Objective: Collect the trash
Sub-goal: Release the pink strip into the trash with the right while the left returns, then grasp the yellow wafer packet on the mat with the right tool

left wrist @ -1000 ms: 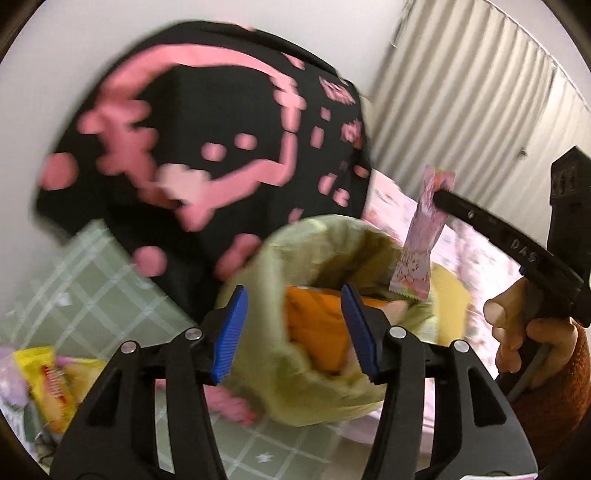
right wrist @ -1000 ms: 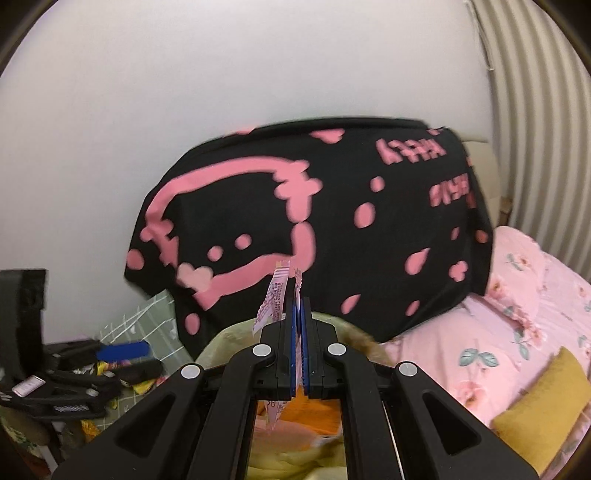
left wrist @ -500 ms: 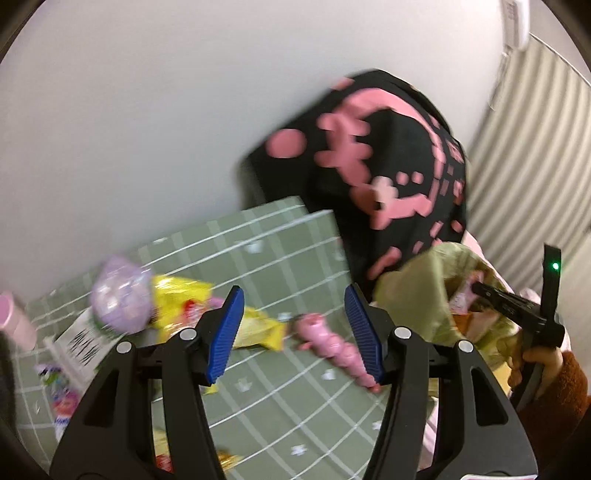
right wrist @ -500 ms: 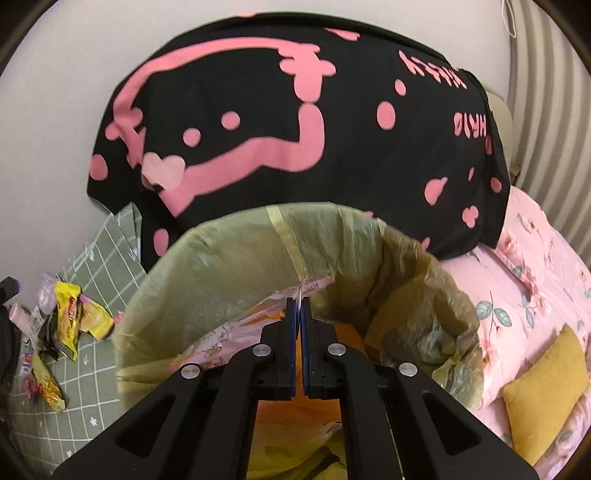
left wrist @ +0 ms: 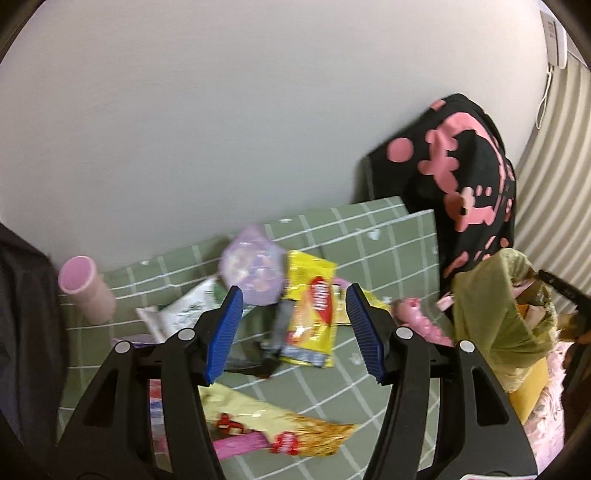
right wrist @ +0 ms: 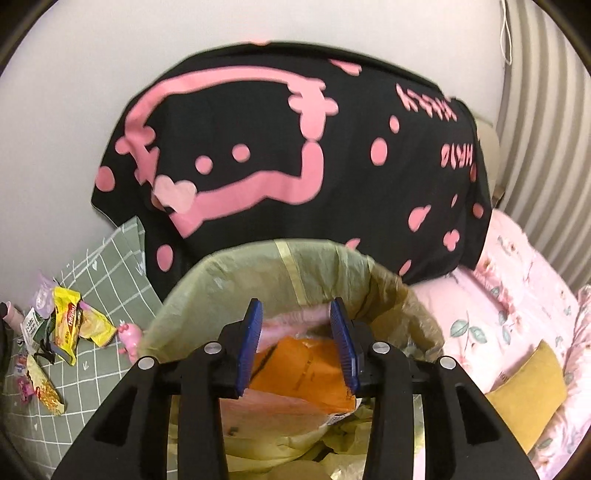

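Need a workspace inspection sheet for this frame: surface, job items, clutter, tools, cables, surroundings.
Surface: green checked mat on the bed.
Job's things: lined trash bag with an orange packet inside; yellow snack wrapper, noodle packet and purple bag lie on the mat.
Clutter: pink tube, pink toy.
Grippers: left tool open above the wrappers; right tool opening over the bag, nothing gripped.
Cables: white cord on the wall.
Surroundings: black-and-pink shirt, pink bedding, yellow pillow.

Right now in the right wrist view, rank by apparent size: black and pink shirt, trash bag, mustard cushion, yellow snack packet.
1. black and pink shirt
2. trash bag, though nearness to the camera enlarges it
3. mustard cushion
4. yellow snack packet
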`<state>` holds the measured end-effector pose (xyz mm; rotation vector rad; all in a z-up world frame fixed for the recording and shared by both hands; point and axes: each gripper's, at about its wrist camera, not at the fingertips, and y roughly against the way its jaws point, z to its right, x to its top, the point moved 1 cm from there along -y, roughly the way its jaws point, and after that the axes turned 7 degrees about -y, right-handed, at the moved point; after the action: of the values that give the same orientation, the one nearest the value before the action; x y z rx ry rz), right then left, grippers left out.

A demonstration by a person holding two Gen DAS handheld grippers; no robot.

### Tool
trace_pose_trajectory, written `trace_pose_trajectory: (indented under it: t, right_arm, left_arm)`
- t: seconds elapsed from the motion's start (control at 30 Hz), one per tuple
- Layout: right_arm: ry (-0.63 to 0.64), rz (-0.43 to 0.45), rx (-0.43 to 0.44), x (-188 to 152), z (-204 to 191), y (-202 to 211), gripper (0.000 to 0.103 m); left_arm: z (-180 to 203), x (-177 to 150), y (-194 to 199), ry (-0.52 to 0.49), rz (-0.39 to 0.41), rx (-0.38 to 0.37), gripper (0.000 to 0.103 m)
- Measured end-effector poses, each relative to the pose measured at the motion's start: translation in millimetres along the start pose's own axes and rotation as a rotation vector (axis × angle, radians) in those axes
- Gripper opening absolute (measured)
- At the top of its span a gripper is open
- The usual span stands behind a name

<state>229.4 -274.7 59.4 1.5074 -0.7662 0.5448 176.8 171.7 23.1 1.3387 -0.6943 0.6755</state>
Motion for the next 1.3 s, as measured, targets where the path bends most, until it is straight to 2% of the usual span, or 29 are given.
trace_pose_trajectory:
  t: [0.13, 0.3, 0.53, 0.73, 0.83, 1.0, 1.1, 1.3]
  right_arm:
    - [-0.001, 0.028, 0.017, 7.7, -16.5, 11.0, 0.037]
    - [0.027, 0.045, 0.072, 9.8, -60.8, 13.6, 0.037]
    - [0.075, 0.000, 0.183, -9.0, -136.3, -12.3, 0.036]
    - [0.070, -0.044, 0.250, -27.4, -174.9, -32.0, 0.036]
    - [0.062, -0.060, 0.272, -33.8, -184.6, -40.0, 0.037]
    - [0.033, -0.136, 0.332, -49.9, -200.5, -64.4, 0.037]
    - [0.028, -0.187, 0.366, -62.2, -216.4, -81.0, 0.037]
    - [0.022, -0.304, 0.468, -85.2, -260.1, -116.5, 0.037]
  left_arm:
    - [-23.7, -2.4, 4.0, -0.006, 0.003, 0.039, 0.055]
    - [-55.7, -5.3, 1.7, 0.036, 0.000, 0.062, 0.059]
    - [-86.9, -14.5, -19.8, 0.057, -0.052, 0.047, 0.059]
    - [-95.5, -9.3, -42.3, 0.027, -0.088, -0.002, 0.059]
    - [-92.2, -4.3, -61.5, -0.011, -0.144, -0.020, 0.059]
    - [-83.2, -1.0, -78.9, -0.081, -0.188, -0.048, 0.059]
    - [-92.7, 1.0, -72.6, -0.029, -0.161, -0.055, 0.059]
    - [-115.3, 3.6, -62.2, 0.055, -0.116, -0.008, 0.059]
